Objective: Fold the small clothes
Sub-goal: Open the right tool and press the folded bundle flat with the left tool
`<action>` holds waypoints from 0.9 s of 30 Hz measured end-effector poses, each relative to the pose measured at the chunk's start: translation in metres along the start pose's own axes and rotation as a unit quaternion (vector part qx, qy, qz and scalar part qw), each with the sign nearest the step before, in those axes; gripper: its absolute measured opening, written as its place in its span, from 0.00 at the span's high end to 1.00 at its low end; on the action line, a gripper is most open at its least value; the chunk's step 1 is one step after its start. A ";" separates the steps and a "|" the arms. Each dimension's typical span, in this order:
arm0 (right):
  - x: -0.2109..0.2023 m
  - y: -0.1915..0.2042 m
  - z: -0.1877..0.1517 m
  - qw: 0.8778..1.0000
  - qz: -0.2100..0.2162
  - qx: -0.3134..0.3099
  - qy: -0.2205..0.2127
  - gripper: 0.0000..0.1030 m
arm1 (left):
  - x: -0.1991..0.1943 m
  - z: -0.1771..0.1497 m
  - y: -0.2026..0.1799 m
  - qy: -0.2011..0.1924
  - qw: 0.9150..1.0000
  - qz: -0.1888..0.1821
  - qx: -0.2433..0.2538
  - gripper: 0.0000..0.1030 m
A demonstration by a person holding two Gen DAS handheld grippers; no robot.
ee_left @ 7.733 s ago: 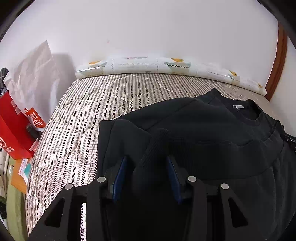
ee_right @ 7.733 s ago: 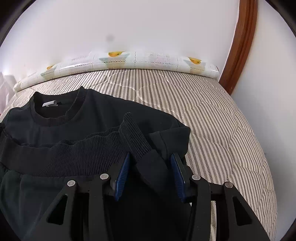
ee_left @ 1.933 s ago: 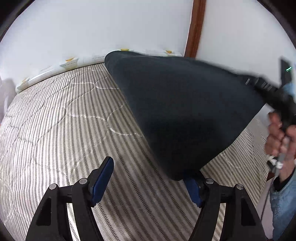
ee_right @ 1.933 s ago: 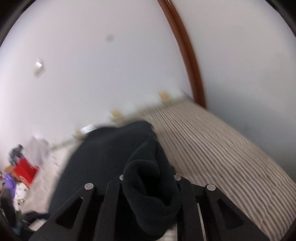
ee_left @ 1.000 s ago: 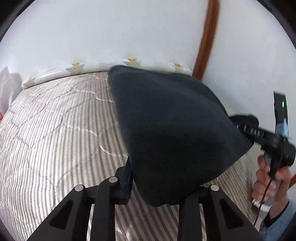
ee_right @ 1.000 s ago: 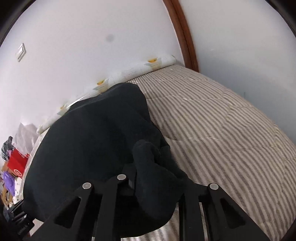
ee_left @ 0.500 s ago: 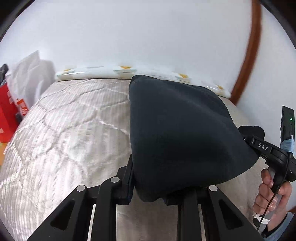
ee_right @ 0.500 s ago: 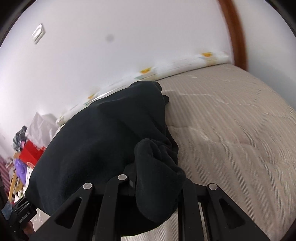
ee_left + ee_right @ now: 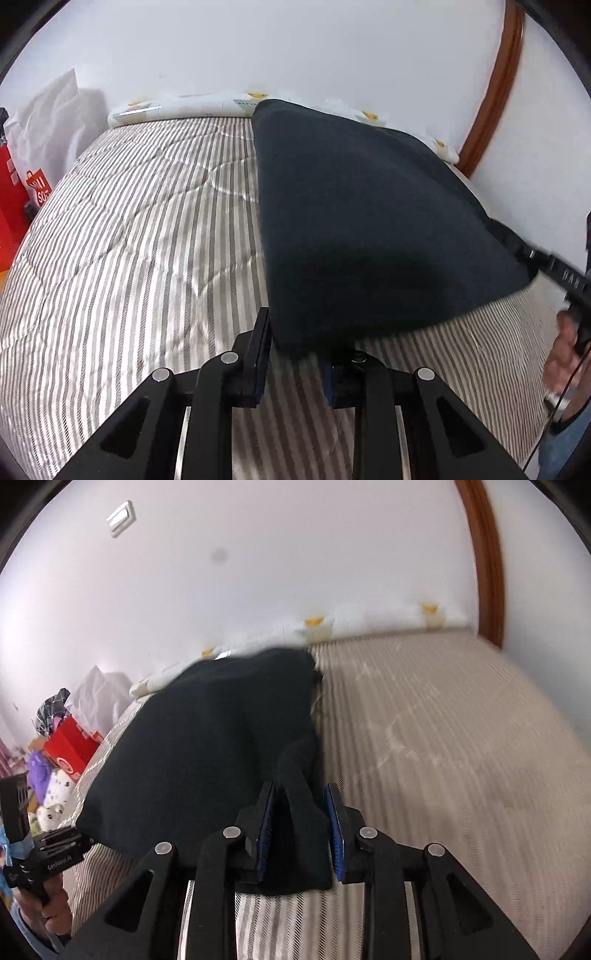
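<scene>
The left hand-held gripper [image 9: 295, 354] is clamped on a near corner of the folded black garment [image 9: 362, 229], its blue-padded fingers [image 9: 263, 354] pressed in against the dark cloth at the bottom of the left wrist view. From that corner the garment stretches away and to the right as a broad dark sheet, held up over the striped bed [image 9: 140, 236], its far edge reaching toward the patterned white bolster [image 9: 177, 107] along the wall.

The right hand-held gripper [image 9: 301, 834] has a bunched strip of the same garment [image 9: 207, 738] between its blue pads [image 9: 337, 842]; its jaws have just been opening, and a gap shows between the cloth and the right-hand pad, so the pads no longer press on the fabric. The strip runs up from the jaws into the main dark mass, which lies to the left across the bed [image 9: 443, 738].

Each wrist view catches the other tool at its edge: a person's hand [image 9: 565, 350] on a black handle at far right in the left view, and a hand [image 9: 48, 904] with a handle at lower left in the right view.

Beyond the bed's left side sit a red box [image 9: 70, 749], white plastic bags [image 9: 48, 110] and assorted clutter. A brown wooden door frame [image 9: 495, 88] stands against the white wall at right, and a wall switch [image 9: 120, 518] shows high up.
</scene>
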State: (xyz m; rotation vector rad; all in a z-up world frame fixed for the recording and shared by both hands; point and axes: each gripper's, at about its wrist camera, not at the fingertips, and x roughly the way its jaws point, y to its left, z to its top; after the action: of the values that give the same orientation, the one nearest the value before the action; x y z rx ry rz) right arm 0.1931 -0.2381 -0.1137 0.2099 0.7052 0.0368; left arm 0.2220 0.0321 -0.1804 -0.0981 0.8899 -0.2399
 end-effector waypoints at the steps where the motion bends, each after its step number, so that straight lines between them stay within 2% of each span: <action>1: -0.011 0.002 0.003 1.000 -0.010 -0.004 -0.016 0.74 | -0.006 -0.004 0.003 0.000 1.000 -0.007 0.000 0.78; 3: -0.025 0.005 0.007 0.999 -0.011 -0.013 -0.037 0.74 | -0.020 -0.010 0.004 -0.009 1.000 -0.021 0.007 0.77; 6: -0.025 0.020 0.008 0.998 0.000 -0.035 -0.043 0.74 | -0.043 -0.013 0.002 -0.037 0.999 -0.033 0.017 0.67; 9: -0.006 0.031 -0.002 0.998 -0.004 -0.064 -0.025 0.74 | -0.052 0.003 -0.003 -0.060 0.997 -0.041 0.017 0.66; 11: 0.014 0.032 -0.012 0.997 -0.034 -0.071 -0.002 0.74 | -0.048 0.015 -0.004 -0.065 0.997 -0.033 0.017 0.64; 13: 0.028 0.023 -0.021 0.996 -0.063 -0.063 0.021 0.75 | -0.035 0.026 -0.005 -0.056 0.998 -0.032 0.019 0.64; 15: 0.025 0.013 -0.022 0.997 -0.051 -0.044 0.023 0.75 | -0.019 0.030 -0.005 -0.041 0.999 -0.023 0.027 0.64; 17: 0.018 0.009 -0.017 0.998 -0.047 -0.040 0.028 0.74 | 0.000 0.025 -0.002 -0.025 0.999 -0.015 0.030 0.58; 19: 0.013 0.008 -0.012 0.998 -0.047 -0.044 0.025 0.68 | 0.010 0.018 0.002 -0.017 0.999 -0.022 0.025 0.55; 22: 0.014 0.002 -0.002 0.998 -0.036 -0.040 0.024 0.58 | 0.010 0.016 0.008 -0.017 0.999 -0.034 0.021 0.53; 27: 0.041 -0.006 0.020 0.999 -0.005 -0.013 0.039 0.57 | 0.003 0.027 0.016 -0.020 0.999 -0.048 0.015 0.51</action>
State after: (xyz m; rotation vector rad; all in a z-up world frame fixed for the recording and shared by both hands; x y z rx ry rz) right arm 0.2373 -0.2429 -0.1267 0.1801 0.7838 0.0442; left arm 0.2475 0.0463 -0.1691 -0.1176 0.8424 -0.3394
